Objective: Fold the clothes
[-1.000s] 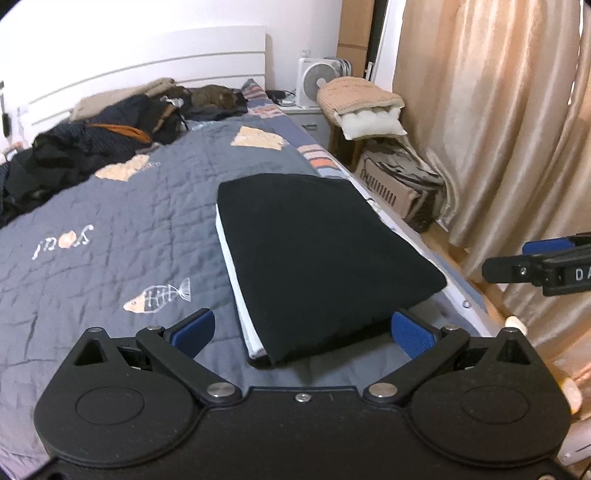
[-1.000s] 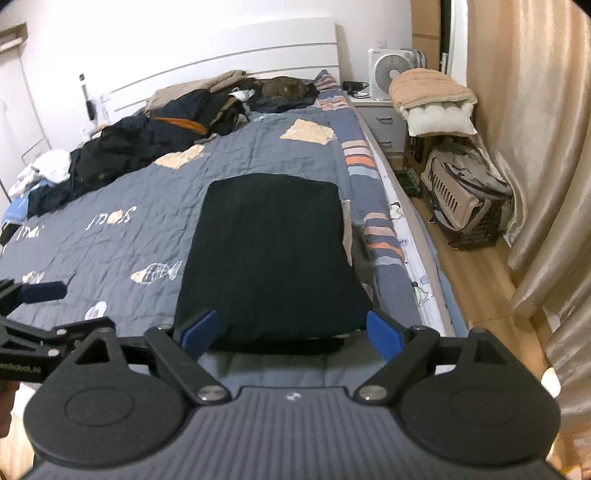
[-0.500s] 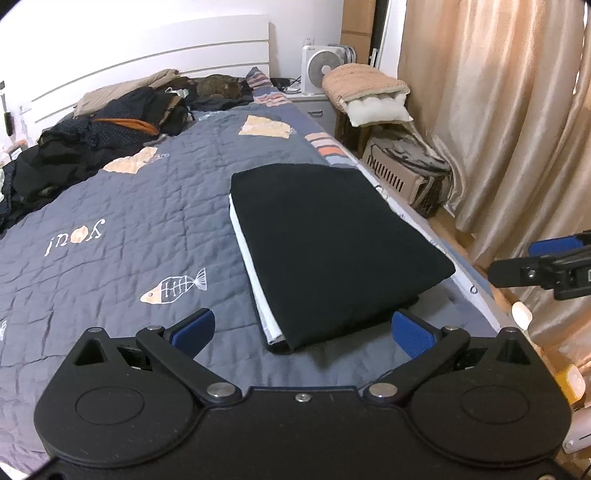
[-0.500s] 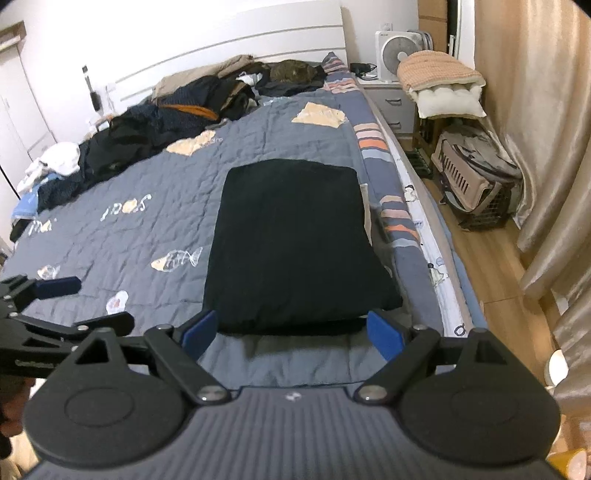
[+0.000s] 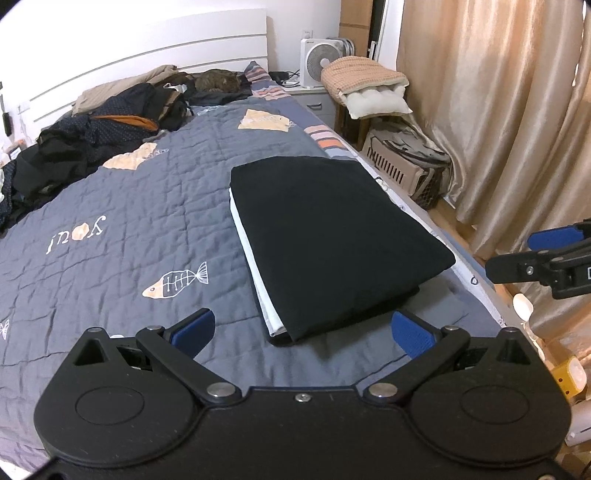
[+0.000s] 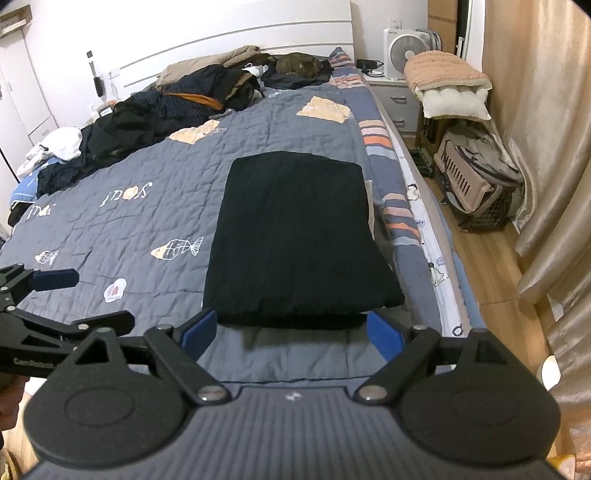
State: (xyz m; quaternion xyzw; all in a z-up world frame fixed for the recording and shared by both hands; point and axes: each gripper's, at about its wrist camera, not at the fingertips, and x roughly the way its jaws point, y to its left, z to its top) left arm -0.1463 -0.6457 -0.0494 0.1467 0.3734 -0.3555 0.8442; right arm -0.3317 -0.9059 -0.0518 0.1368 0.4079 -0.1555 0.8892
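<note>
Bed: you face a grey quilt point(image 5: 140, 206) printed with fish, under a white slatted headboard point(image 6: 236, 33).
Wall: white behind the headboard.
Nightstand: grey drawers point(image 6: 397, 105) carrying a white box fan point(image 6: 402, 50).
Right side: tan curtains point(image 5: 491, 110), a beige pet carrier point(image 6: 472, 181), cushions stacked above it.
Floor: your light wood boards point(image 6: 491, 280).

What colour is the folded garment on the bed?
Black folded garment, white layer along its edge; clearest in left wrist view.

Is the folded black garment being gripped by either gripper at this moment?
No: the folded black garment lies flat on the quilt, and both the left gripper and right gripper stand open, clear of it.
</note>
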